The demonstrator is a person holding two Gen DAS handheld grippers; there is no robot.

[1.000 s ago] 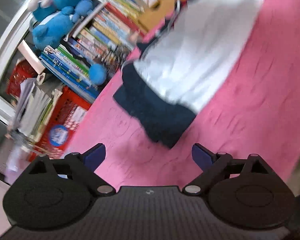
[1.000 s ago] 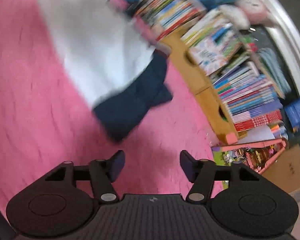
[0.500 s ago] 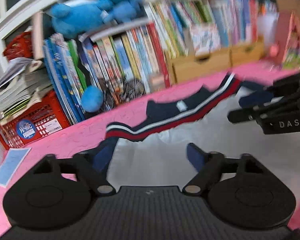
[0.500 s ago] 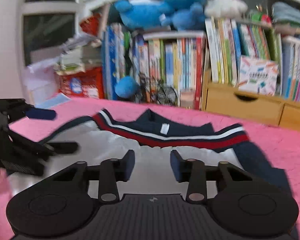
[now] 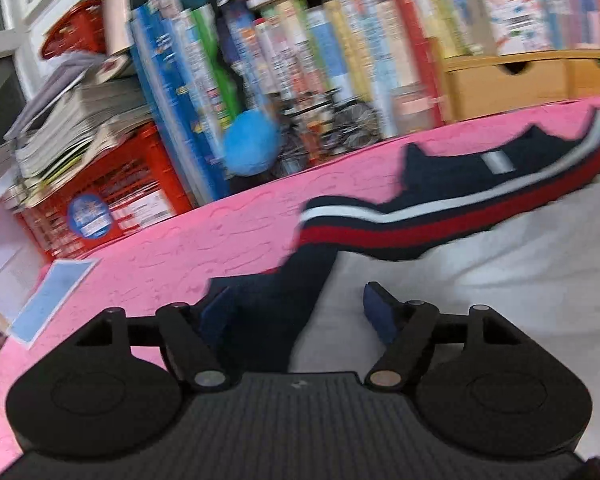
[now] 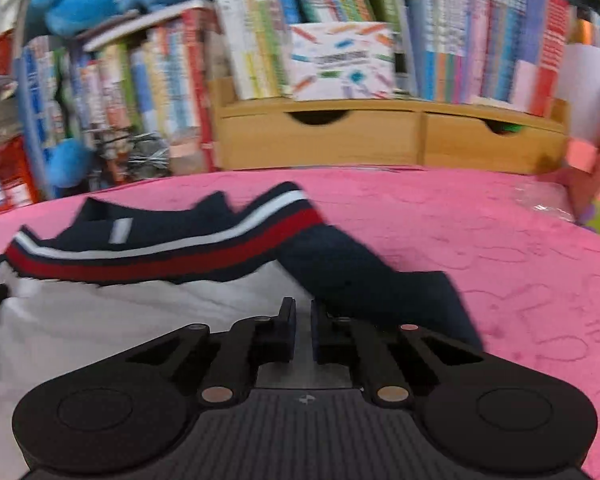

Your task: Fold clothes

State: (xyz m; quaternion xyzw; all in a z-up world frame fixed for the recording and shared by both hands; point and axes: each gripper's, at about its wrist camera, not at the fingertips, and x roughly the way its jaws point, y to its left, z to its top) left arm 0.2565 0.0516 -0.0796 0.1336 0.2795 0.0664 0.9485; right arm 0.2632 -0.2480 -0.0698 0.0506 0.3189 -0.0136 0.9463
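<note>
A white shirt (image 5: 480,272) with navy sleeves and a navy, white and red striped shoulder band (image 5: 440,228) lies flat on the pink cloth surface (image 5: 220,248). My left gripper (image 5: 296,312) is open low over the shirt, straddling the seam between its left navy sleeve (image 5: 276,300) and the white body. In the right wrist view my right gripper (image 6: 302,320) has its fingers nearly together at the seam where the right navy sleeve (image 6: 360,272) meets the white body (image 6: 120,320). The cloth between its pads is hidden.
A wall of books (image 6: 340,20) lines the far edge, with a wooden drawer box (image 6: 380,136), a red crate (image 5: 112,200) under stacked papers, and blue plush toys (image 5: 252,148). A blue card (image 5: 52,300) lies at the left of the pink surface (image 6: 500,260).
Both grippers swung from looking down on the shirt to low over it. The left moved toward the left sleeve; the right closed its fingers at the right sleeve seam.
</note>
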